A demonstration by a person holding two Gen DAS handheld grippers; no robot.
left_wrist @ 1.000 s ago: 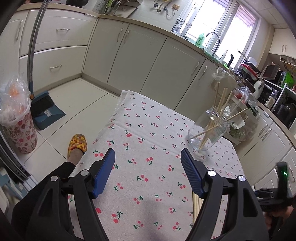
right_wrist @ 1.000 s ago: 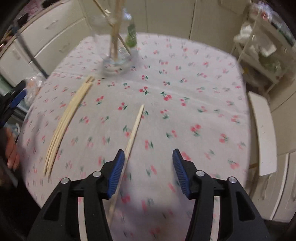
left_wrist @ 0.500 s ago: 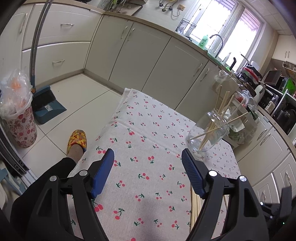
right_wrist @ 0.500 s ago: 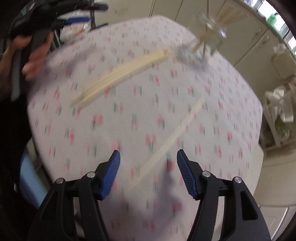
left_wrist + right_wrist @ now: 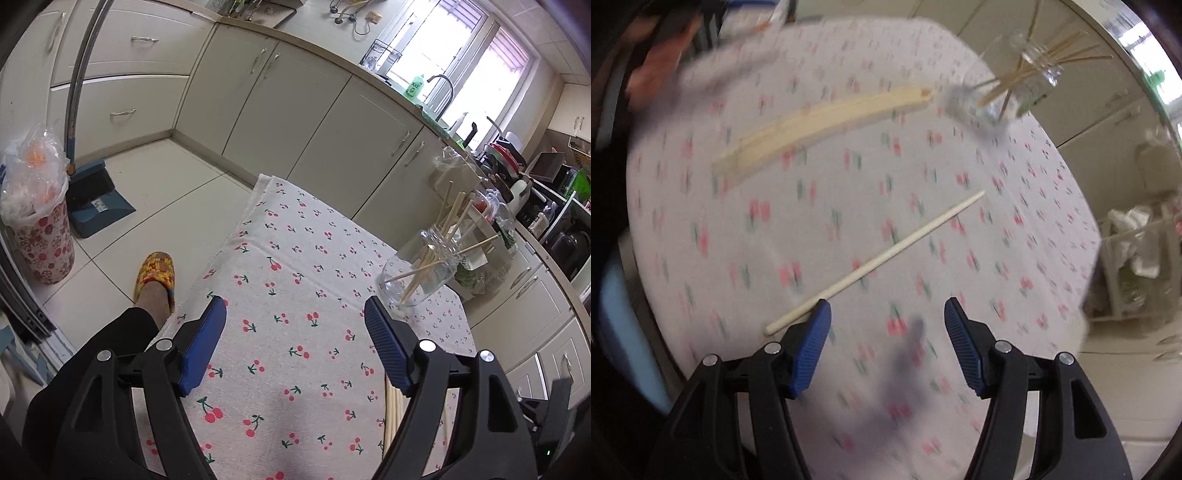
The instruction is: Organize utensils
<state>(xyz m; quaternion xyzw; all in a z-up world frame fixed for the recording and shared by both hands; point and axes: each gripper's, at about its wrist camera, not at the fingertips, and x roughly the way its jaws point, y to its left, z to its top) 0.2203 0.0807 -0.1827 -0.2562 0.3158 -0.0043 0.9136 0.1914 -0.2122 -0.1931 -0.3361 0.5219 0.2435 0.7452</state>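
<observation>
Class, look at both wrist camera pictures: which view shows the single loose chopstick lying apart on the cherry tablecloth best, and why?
The right wrist view. There the single chopstick lies in full length on the tablecloth, ahead of the open right gripper. The left wrist view shows only a thin sliver that may be it, beside the bundle of chopsticks.

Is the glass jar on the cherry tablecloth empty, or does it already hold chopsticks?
Not empty. The glass jar stands upright with several chopsticks leaning out of its mouth.
</observation>
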